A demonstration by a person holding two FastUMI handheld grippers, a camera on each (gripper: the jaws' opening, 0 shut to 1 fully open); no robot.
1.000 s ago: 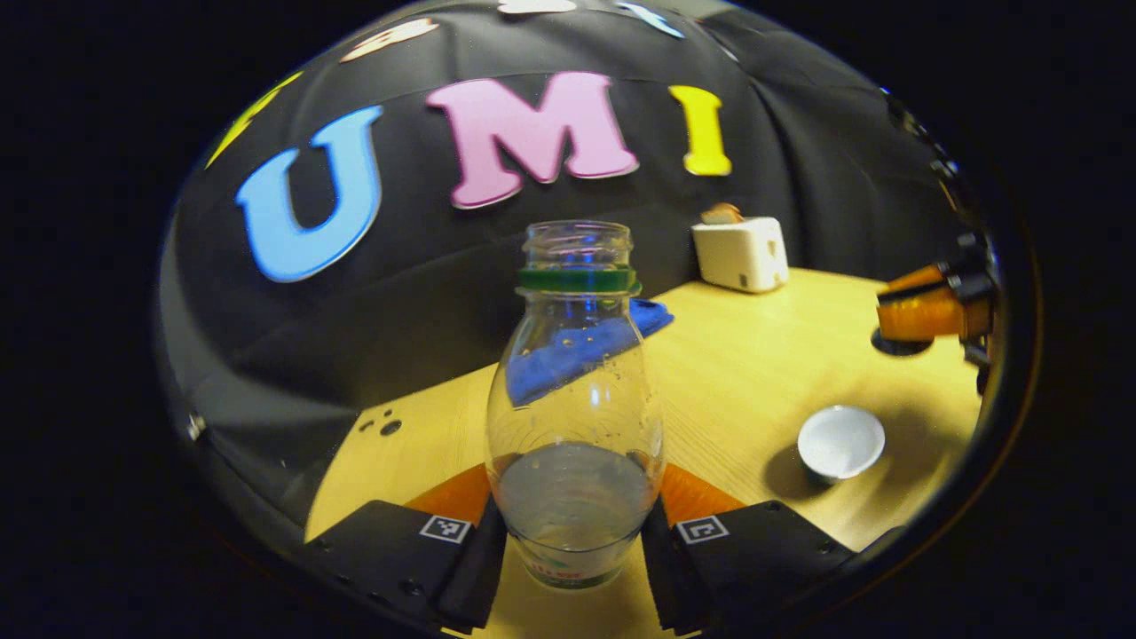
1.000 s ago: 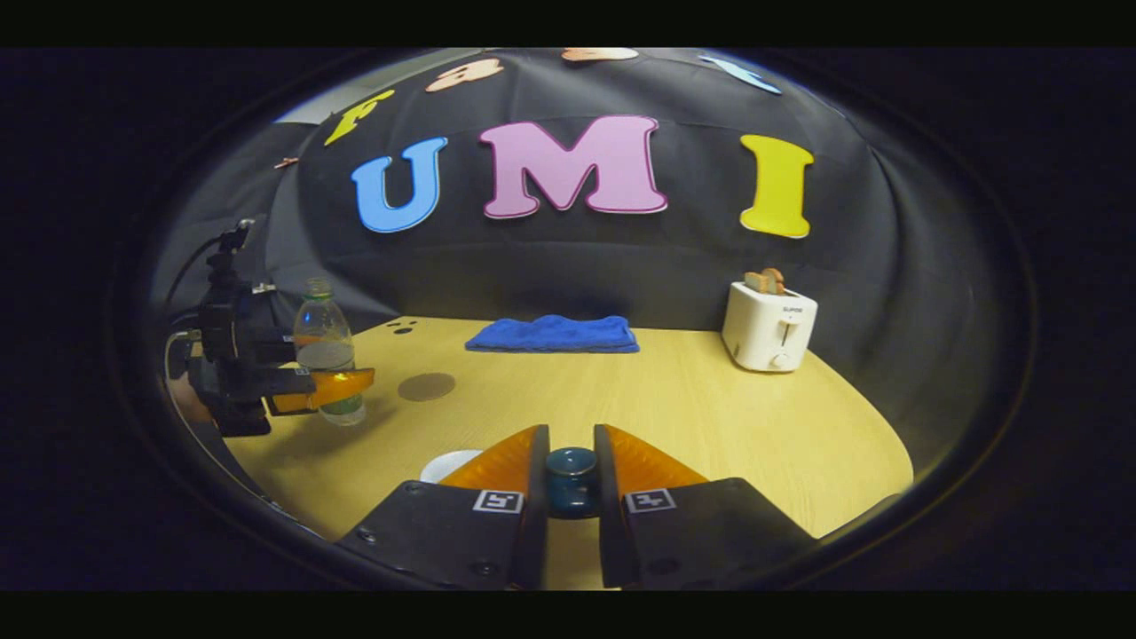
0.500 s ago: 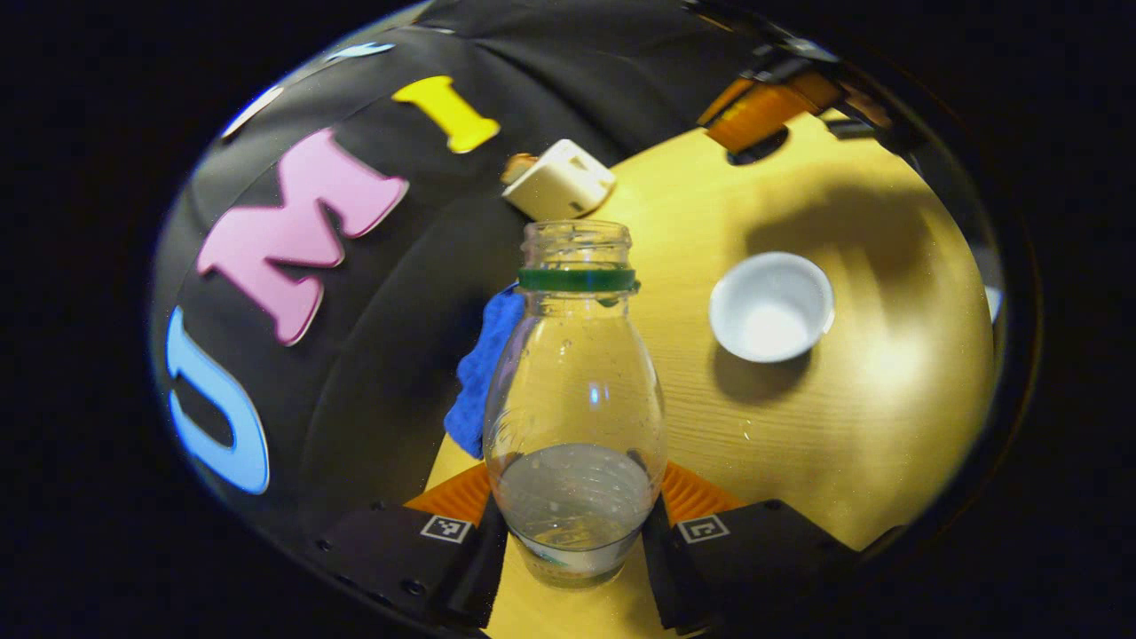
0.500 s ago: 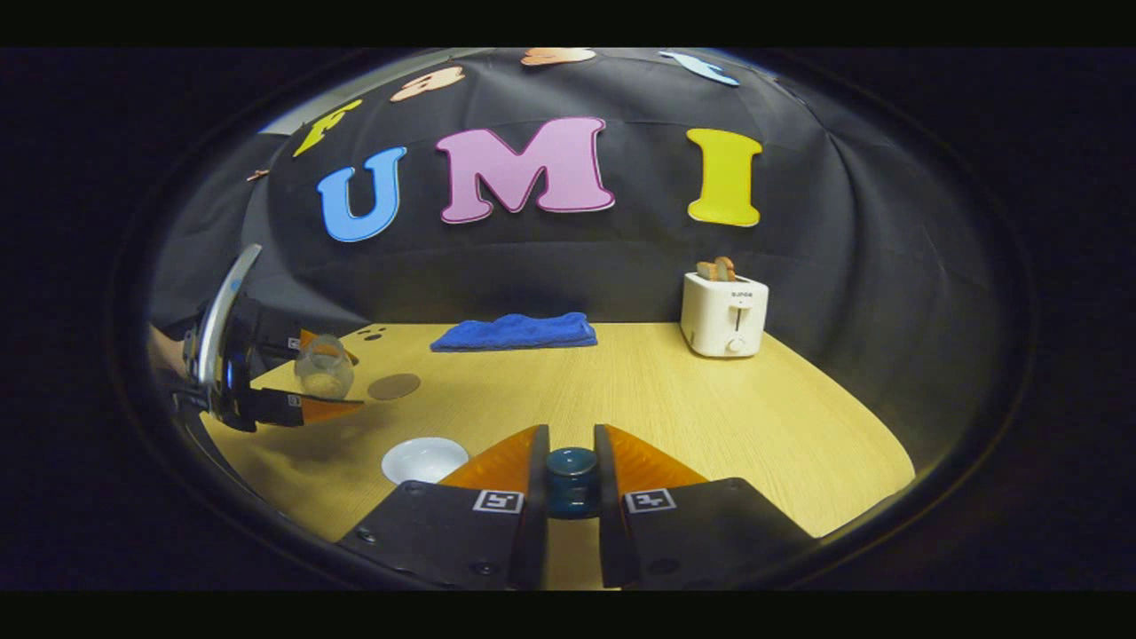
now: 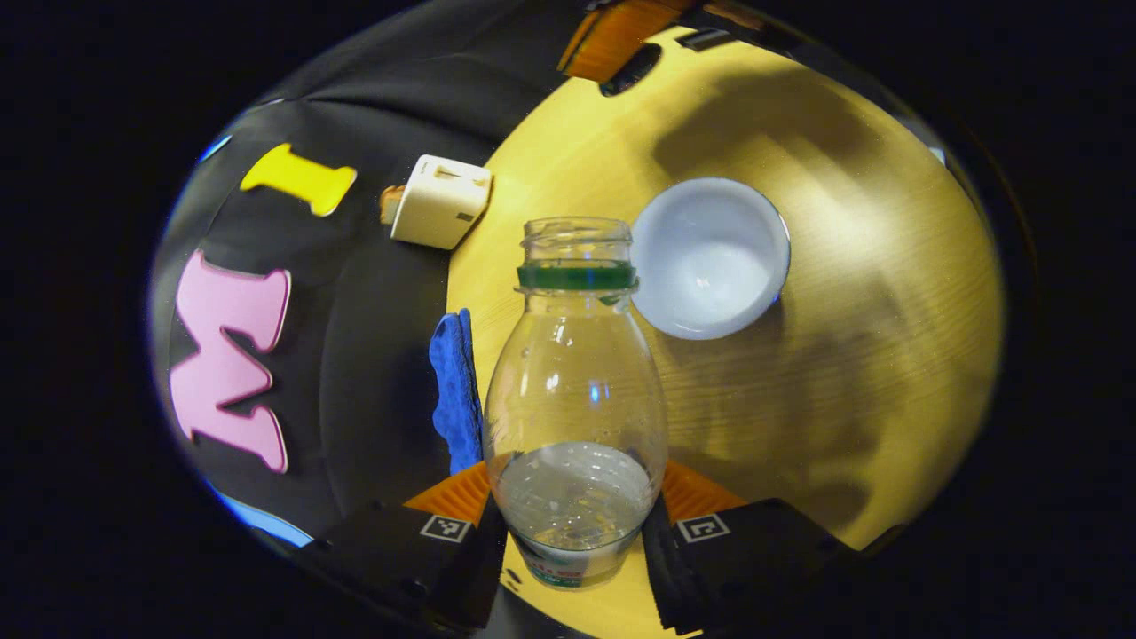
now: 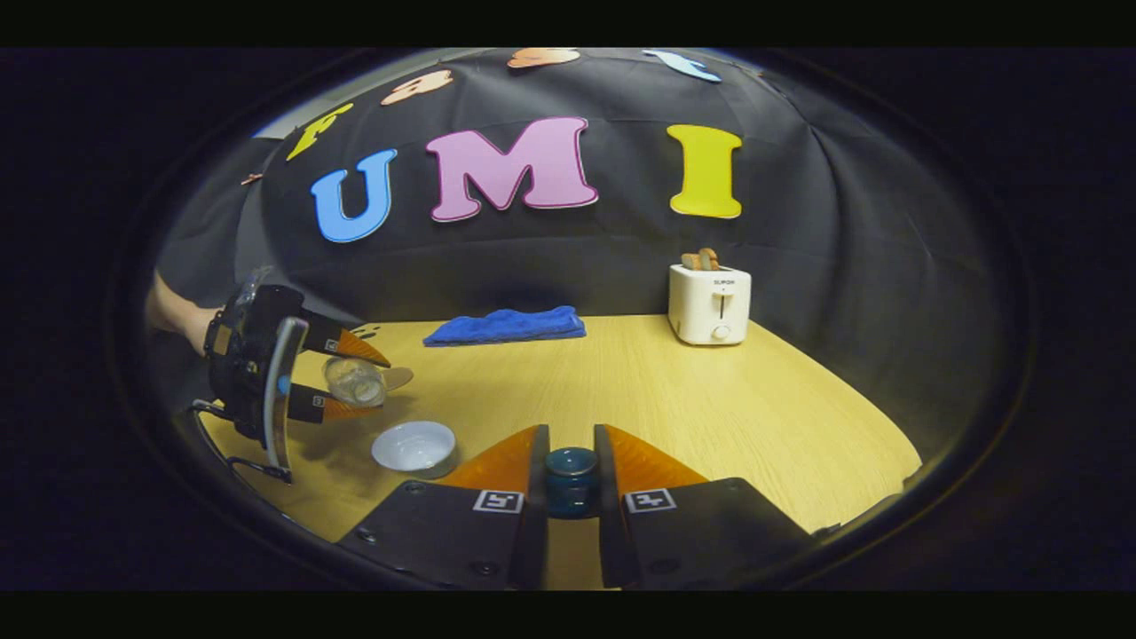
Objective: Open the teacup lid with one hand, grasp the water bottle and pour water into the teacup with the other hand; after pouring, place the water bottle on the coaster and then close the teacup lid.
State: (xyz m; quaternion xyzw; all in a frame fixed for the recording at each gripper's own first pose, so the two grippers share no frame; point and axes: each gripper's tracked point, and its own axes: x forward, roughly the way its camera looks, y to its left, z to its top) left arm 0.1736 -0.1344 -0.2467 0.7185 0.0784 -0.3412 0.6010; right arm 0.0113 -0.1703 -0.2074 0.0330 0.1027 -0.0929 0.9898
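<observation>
We are at the pouring step. Our left hand-held gripper (image 5: 575, 532) is clamped on the lower body of the water bottle (image 5: 575, 399), both fingers pressing its sides, and the uncapped bottle is tipped over toward the teacup (image 5: 710, 257). The water sits low in the bottle, well short of the neck, so by our reading nothing is flowing yet. The open white teacup stands on the tabletop (image 5: 852, 355), just beside the bottle's mouth in the left gripper view.

Our right hand-held gripper (image 6: 571, 484) is closed narrow on the dark teacup lid (image 6: 571, 479), held clear of the cup, off to its right. In the right gripper view the coaster (image 6: 397, 377) peeks out just behind the tilted bottle.

Next we need to bring the mouth squarely over the cup and tilt further, slowly.
</observation>
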